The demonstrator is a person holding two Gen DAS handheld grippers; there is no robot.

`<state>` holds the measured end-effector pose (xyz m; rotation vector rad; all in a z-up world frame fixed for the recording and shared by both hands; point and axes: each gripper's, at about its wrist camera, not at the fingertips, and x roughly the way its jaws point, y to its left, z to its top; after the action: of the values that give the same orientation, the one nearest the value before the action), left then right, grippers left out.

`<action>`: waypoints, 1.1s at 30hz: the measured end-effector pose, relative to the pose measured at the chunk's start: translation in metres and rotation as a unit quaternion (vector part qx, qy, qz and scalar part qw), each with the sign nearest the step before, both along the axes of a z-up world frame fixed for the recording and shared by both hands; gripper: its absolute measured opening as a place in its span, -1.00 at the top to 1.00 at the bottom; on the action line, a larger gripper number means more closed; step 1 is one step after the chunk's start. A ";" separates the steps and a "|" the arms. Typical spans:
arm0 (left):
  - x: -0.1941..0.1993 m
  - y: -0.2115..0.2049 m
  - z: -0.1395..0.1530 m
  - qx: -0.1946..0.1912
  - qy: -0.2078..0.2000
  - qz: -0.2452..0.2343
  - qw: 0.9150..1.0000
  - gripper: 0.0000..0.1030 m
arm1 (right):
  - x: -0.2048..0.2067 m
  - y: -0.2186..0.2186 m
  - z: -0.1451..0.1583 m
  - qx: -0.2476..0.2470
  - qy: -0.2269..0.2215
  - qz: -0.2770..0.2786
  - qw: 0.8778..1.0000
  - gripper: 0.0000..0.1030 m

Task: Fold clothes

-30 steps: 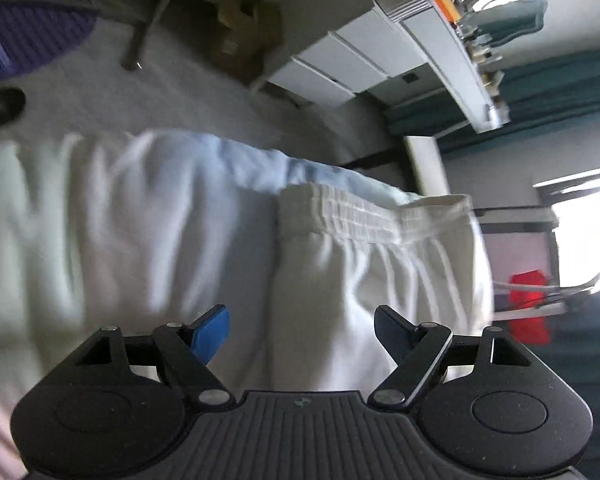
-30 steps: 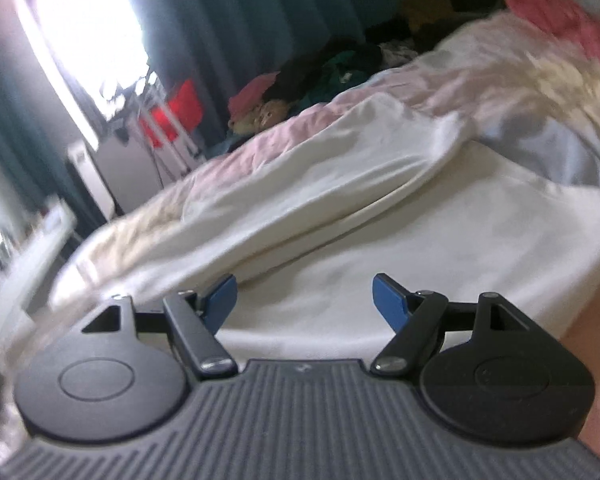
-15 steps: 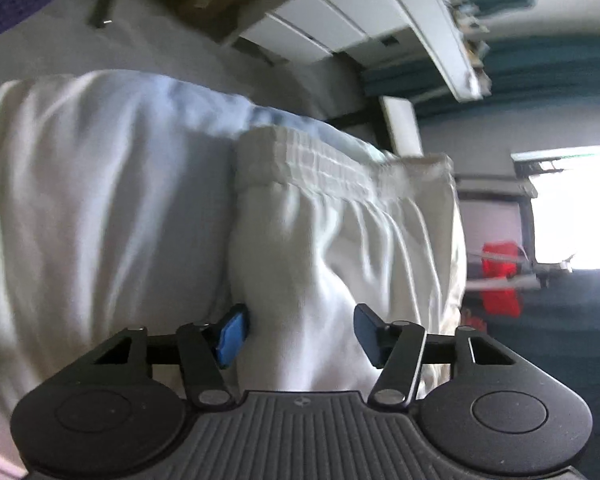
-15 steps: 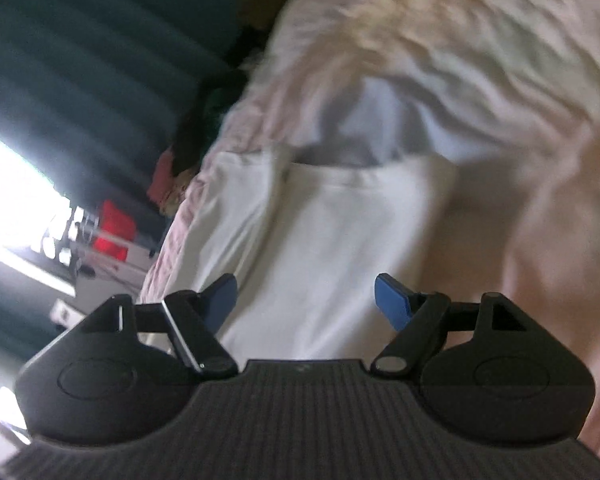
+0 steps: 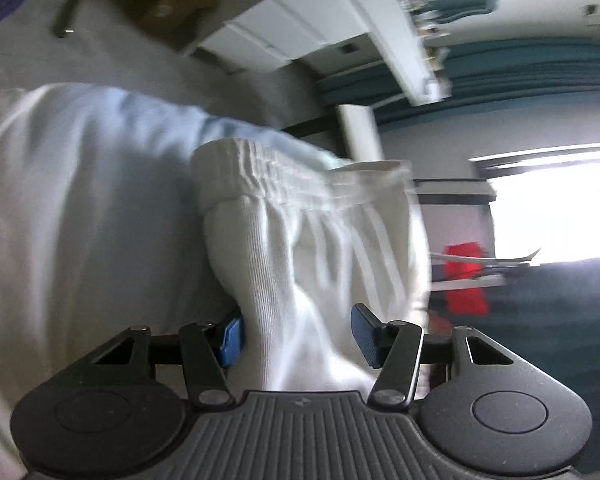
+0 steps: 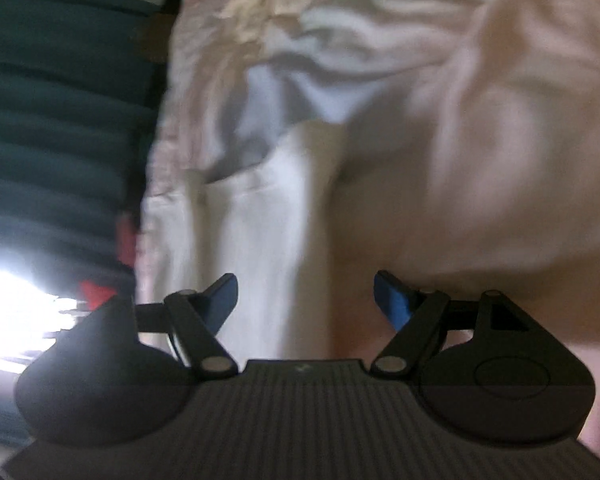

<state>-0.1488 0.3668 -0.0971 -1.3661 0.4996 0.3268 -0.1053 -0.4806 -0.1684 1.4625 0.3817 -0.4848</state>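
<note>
White ribbed trousers with an elastic waistband (image 5: 308,240) lie on the bed over a pale blue sheet. My left gripper (image 5: 296,334) has its blue pads either side of a bunched fold of the trousers; the jaws stand part closed and the cloth fills the gap. In the right wrist view the same white trousers (image 6: 260,232) stretch away along the bed. My right gripper (image 6: 306,300) is open and empty just above them.
A pale pink and white duvet (image 6: 480,140) covers the bed to the right. White drawers (image 5: 284,36) and a shelf stand past the bed edge. Dark teal curtains (image 6: 60,100), a bright window (image 5: 556,208) and a red object (image 5: 464,276) are beyond.
My left gripper's jaws have narrowed from wide open onto the fold of trousers near the waistband. My right gripper has swung from a view along the bed towards the window to looking down on the trousers.
</note>
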 end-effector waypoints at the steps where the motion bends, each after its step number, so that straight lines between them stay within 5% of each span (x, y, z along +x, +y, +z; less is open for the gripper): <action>1: -0.001 0.000 0.000 -0.002 -0.009 0.001 1.000 -0.12 | 0.003 -0.002 -0.002 0.014 -0.033 0.006 0.999 -0.50; 5: 0.005 0.001 -0.007 -0.012 0.018 0.010 1.000 -0.16 | 0.010 -0.004 0.001 0.022 -0.094 0.016 0.995 -0.52; 8: 0.010 0.006 -0.020 -0.033 0.063 0.014 0.997 -0.15 | 0.013 -0.003 0.006 -0.001 -0.082 0.020 0.996 -0.52; 11: 0.013 0.012 -0.032 -0.051 0.086 0.020 0.995 -0.14 | 0.012 -0.005 0.004 -0.011 -0.041 0.003 0.999 -0.26; 13: 0.016 0.013 -0.034 -0.051 0.093 0.024 0.994 -0.14 | 0.011 -0.011 -0.002 -0.010 -0.016 -0.010 1.000 0.38; 15: 0.015 0.014 -0.031 -0.043 0.088 0.023 0.995 -0.11 | 0.013 -0.014 -0.005 -0.018 0.016 -0.013 1.000 0.81; 21: 0.014 0.011 -0.016 -0.006 0.025 0.016 1.000 0.16 | 0.007 -0.007 0.015 -0.075 -0.036 -0.011 0.996 0.88; 27: 0.037 0.011 -0.028 0.005 0.105 0.004 0.994 0.15 | 0.017 -0.007 0.023 -0.108 -0.020 0.007 0.994 0.87; 33: 0.053 0.011 -0.026 0.029 0.114 0.000 0.993 0.16 | 0.026 -0.012 0.003 -0.075 0.056 0.028 0.995 0.82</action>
<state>-0.0954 0.3775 -0.1232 -1.2780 0.6731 0.4969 -0.0793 -0.4924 -0.1651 1.2784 0.4650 -0.5408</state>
